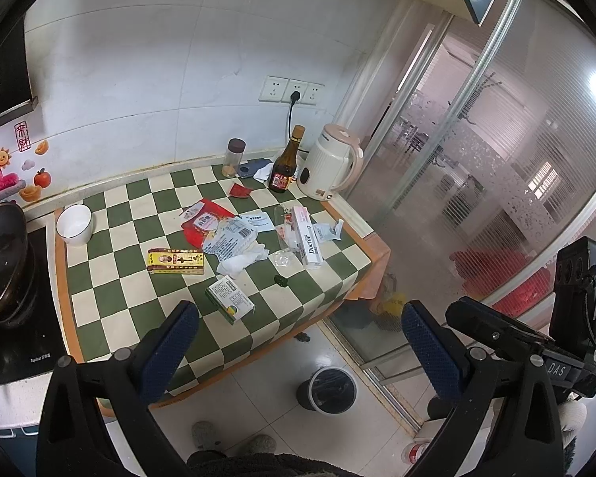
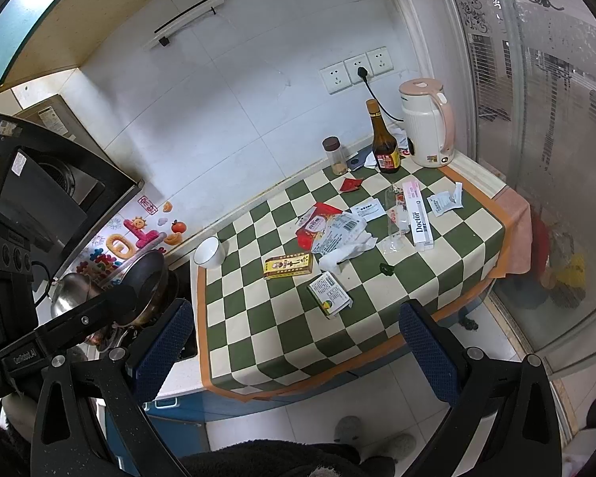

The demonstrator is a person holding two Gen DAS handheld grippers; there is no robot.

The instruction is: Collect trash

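Observation:
Trash lies scattered on a green-and-cream checked counter cloth (image 1: 111, 262) (image 2: 282, 342): a green-white medicine box (image 1: 230, 299) (image 2: 329, 293), a yellow-red box (image 1: 175, 261) (image 2: 288, 265), a red packet (image 1: 204, 220) (image 2: 316, 218), crumpled white wrappers (image 1: 238, 248) (image 2: 345, 244), a white "Doctor" toothpaste box (image 1: 308, 236) (image 2: 417, 214) and a small dark cap (image 1: 281, 280) (image 2: 385, 267). A dark bin (image 1: 327, 389) stands on the floor below the counter. My left gripper (image 1: 298, 346) is open and empty, high above the counter's front edge. My right gripper (image 2: 296, 349) is open and empty, also well above it.
A white bowl (image 1: 74, 223) (image 2: 209, 252) sits at the counter's left. A spice jar (image 1: 233, 158), dark bottle (image 1: 285, 165) (image 2: 383, 143) and cream kettle (image 1: 331, 163) (image 2: 427, 123) stand at the back. A wok (image 1: 2, 262) (image 2: 147, 282) sits left. A glass sliding door (image 1: 476, 159) is right.

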